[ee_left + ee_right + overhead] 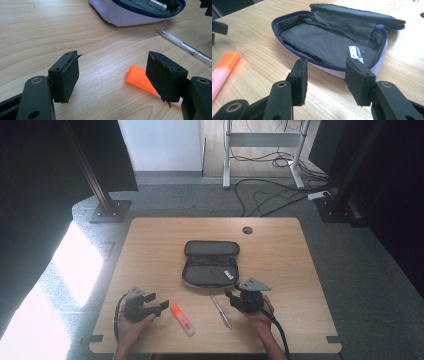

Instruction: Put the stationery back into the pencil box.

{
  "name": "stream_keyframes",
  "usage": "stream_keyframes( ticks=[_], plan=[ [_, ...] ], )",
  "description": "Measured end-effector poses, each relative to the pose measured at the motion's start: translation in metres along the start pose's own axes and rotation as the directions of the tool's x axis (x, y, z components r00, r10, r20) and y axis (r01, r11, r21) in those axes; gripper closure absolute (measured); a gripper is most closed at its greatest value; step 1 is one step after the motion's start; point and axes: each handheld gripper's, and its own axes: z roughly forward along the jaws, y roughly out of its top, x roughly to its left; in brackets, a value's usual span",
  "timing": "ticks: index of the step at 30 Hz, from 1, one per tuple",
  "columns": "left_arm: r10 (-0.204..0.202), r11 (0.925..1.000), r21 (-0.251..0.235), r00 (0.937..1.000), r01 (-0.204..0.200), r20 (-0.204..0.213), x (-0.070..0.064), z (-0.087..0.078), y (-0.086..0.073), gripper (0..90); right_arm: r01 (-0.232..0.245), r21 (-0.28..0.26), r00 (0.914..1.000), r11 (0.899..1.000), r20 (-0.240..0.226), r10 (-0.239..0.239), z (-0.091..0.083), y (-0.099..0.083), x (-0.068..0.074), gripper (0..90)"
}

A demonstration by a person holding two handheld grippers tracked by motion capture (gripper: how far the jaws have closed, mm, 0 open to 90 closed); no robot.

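An open grey pencil case [210, 265] with a blue zip lies in the middle of the wooden table [285, 265], empty inside apart from a small label. An orange-capped pink highlighter [182, 319] and a clear pen [220, 311] lie in front of it. My left gripper [159, 301] is open, just left of the highlighter. In the left gripper view its gripper [113, 62] faces the highlighter [138, 80], whose cap lies by the right pad, with the pen [185, 46] beyond. My right gripper [230, 296] is open near the case's front right corner. In the right gripper view its gripper [327, 66] points into the case [332, 42].
A round cable hole [247, 230] sits near the table's far edge. Beyond the table are black stand bases [110, 210], loose cables [270, 195] on the grey floor and a white desk frame [262, 150]. Bright sunlight falls on the floor at left.
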Motion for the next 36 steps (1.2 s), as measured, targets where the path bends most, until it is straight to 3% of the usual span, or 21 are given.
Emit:
stream_keyframes(
  ticks=[23, 36],
  plan=[
    [0.007, 1.0000, 0.004, 1.0000, -0.007, 0.001, -0.001, 0.001, 0.000, 27.1, 0.000, -0.013, 0.9998, 1.000, -0.022, 0.000, -0.016, -0.016, 0.011, 51.8],
    [0.016, 0.9999, -0.001, 0.9999, -0.016, 0.000, -0.003, 0.000, 0.001, 27.1, 0.011, 0.016, 0.9994, 1.000, -0.034, -0.010, -0.017, -0.025, 0.020, 51.7]
  ],
)
